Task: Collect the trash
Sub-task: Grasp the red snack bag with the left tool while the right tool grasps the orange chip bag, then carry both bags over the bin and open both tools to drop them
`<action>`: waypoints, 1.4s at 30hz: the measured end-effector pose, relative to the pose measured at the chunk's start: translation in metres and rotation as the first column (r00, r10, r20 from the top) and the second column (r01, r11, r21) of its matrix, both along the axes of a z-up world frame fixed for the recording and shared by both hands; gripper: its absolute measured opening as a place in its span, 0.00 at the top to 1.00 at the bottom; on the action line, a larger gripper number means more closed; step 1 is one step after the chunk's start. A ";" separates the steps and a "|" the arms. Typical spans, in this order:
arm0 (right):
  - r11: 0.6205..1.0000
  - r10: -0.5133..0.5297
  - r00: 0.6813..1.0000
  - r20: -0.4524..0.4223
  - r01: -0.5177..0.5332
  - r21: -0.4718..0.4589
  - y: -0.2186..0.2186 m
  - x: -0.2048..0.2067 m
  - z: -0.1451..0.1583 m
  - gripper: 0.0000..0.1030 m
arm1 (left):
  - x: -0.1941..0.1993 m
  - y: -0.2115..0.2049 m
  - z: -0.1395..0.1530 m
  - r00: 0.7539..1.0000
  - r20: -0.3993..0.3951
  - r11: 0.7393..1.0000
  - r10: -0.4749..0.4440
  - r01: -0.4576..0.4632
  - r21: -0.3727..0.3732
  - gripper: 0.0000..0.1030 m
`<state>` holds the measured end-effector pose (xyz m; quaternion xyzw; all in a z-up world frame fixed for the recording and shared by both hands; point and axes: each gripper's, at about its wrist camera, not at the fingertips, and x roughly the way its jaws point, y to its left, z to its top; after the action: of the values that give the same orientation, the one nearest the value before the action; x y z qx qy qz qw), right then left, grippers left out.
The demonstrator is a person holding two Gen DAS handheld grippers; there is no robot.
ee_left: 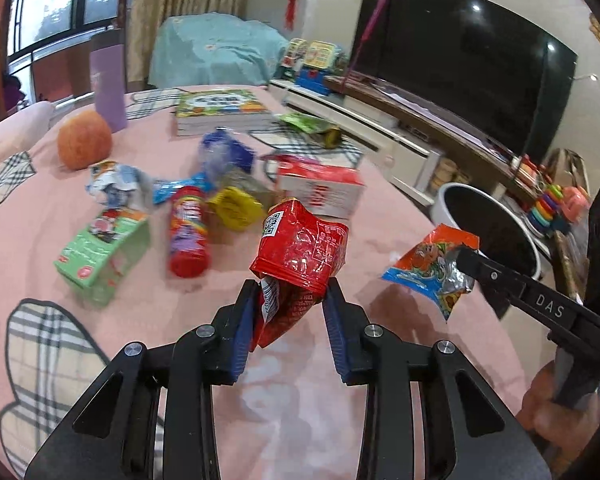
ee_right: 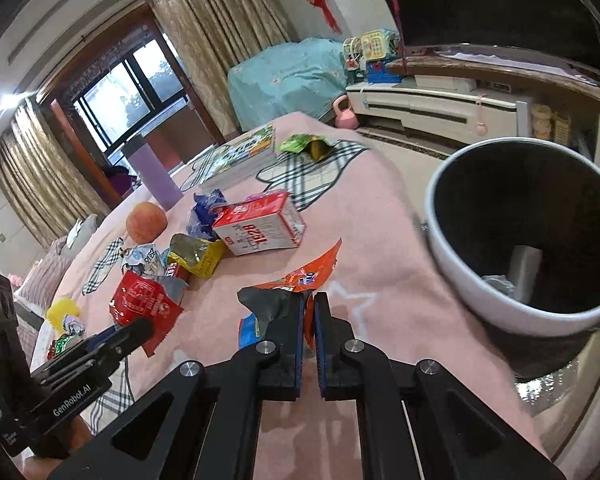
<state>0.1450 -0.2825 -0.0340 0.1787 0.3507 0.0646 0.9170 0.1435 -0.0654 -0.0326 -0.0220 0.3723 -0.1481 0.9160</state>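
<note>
My left gripper (ee_left: 292, 288) is shut on a crumpled red snack bag (ee_left: 300, 248), held above the pink tablecloth (ee_left: 228, 360). My right gripper (ee_right: 309, 300) is shut on an orange and blue foil wrapper (ee_right: 304, 276); the left wrist view shows the same wrapper (ee_left: 428, 268) pinched at its right side. A white trash bin (ee_right: 480, 300) with a black inside stands off the table's right edge, with some trash at its bottom. In the right wrist view the red bag (ee_right: 144, 300) hangs at the left in the other gripper.
Loose trash lies mid-table: a green carton (ee_left: 100, 256), a red tube (ee_left: 188, 236), a yellow wrapper (ee_left: 236, 208), a red and white box (ee_left: 320, 188), blue wrappers (ee_left: 228, 152). An apple (ee_left: 84, 144), a purple cup (ee_left: 108, 84), a book (ee_left: 220, 112) and a green packet (ee_left: 308, 124) sit farther back. A TV cabinet (ee_left: 380, 120) lines the right.
</note>
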 end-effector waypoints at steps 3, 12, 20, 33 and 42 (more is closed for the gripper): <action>1.000 -0.017 1.000 0.007 0.017 -0.006 -0.010 -0.008 0.003 0.95 | -0.004 -0.013 0.001 1.000 0.000 1.000 -0.028 0.028 0.003 0.69; 0.997 -0.075 0.997 0.027 0.075 -0.008 -0.041 -0.028 0.007 0.95 | -0.013 -0.047 0.004 0.995 -0.003 0.995 -0.096 0.096 0.010 0.69; 0.992 -0.125 0.991 0.044 0.125 0.001 -0.069 -0.043 0.010 0.95 | -0.018 -0.080 0.010 0.988 0.009 0.987 -0.157 0.157 0.026 0.69; 0.978 -0.209 0.974 0.090 0.210 -0.001 -0.115 -0.051 0.024 0.95 | -0.015 -0.133 0.018 0.969 0.027 0.969 -0.245 0.244 0.050 0.69; 0.970 -0.243 0.966 0.094 0.244 -0.007 -0.139 -0.047 0.024 0.95 | -0.009 -0.163 0.024 0.958 0.034 0.957 -0.284 0.281 0.069 0.69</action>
<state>0.0979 -0.4215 -0.0096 0.2087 0.2841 -0.0436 0.9348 0.1345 -0.2283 -0.0088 0.0637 0.3561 -0.2658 0.8936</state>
